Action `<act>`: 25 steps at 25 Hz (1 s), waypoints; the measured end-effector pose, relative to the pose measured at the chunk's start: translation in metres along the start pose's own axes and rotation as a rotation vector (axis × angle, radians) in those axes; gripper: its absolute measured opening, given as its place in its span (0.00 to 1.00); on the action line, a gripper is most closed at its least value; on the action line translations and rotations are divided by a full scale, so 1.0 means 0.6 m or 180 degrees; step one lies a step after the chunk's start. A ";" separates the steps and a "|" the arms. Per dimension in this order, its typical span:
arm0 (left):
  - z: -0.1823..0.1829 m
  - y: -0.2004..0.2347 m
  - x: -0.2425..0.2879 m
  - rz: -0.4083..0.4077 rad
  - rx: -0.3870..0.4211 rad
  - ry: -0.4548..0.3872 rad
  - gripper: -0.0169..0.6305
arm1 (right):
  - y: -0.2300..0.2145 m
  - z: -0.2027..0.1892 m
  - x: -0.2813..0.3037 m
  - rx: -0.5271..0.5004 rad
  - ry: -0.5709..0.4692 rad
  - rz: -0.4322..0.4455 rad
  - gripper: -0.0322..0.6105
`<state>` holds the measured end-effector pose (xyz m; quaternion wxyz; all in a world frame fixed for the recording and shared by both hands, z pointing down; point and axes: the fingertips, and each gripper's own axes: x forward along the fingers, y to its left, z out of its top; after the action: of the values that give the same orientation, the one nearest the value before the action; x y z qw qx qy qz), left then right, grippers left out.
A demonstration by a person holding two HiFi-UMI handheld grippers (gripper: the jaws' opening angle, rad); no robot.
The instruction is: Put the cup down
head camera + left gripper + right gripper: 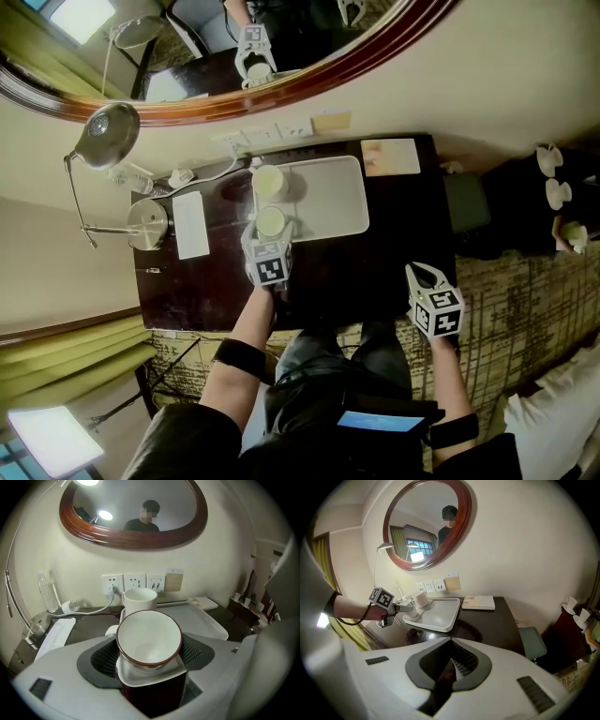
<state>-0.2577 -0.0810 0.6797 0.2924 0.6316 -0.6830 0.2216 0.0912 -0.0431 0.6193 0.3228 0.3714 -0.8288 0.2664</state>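
Left gripper (270, 236) jaws clamped on red-rimmed cup (149, 637) sitting on white tray (201, 620) corner, white mug (139, 601) just behind; right gripper (422, 275) lower right, jaws together, empty

The cup (149, 639) is white with a dark red rim, the saucer (150, 679) white; the second cup (139, 601) and the tray (206, 620) are white too. The table (394, 272) is glossy dark brown, the mirror frame (133, 538) red-brown, the wall (225, 564) cream. The carpet (525, 300) is brown with pale crisscross lines, the curtain (75, 352) yellow-green.
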 end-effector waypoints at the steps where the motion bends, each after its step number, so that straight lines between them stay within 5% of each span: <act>1: 0.000 0.000 0.000 -0.0006 0.0004 -0.0010 0.61 | 0.000 0.001 0.001 -0.0001 0.0001 0.0004 0.05; 14: 0.022 -0.020 -0.022 -0.0061 0.0308 -0.0206 0.61 | 0.001 0.004 0.001 -0.0017 -0.0018 0.0171 0.05; 25: 0.088 -0.193 -0.035 -0.0454 0.0705 -0.0425 0.61 | 0.019 0.035 -0.006 -0.0164 -0.0036 0.0641 0.05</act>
<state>-0.1485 -0.1134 0.6191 0.1898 0.7203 -0.6256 0.2317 0.0772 -0.0490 0.6008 0.2993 0.2793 -0.8703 0.2739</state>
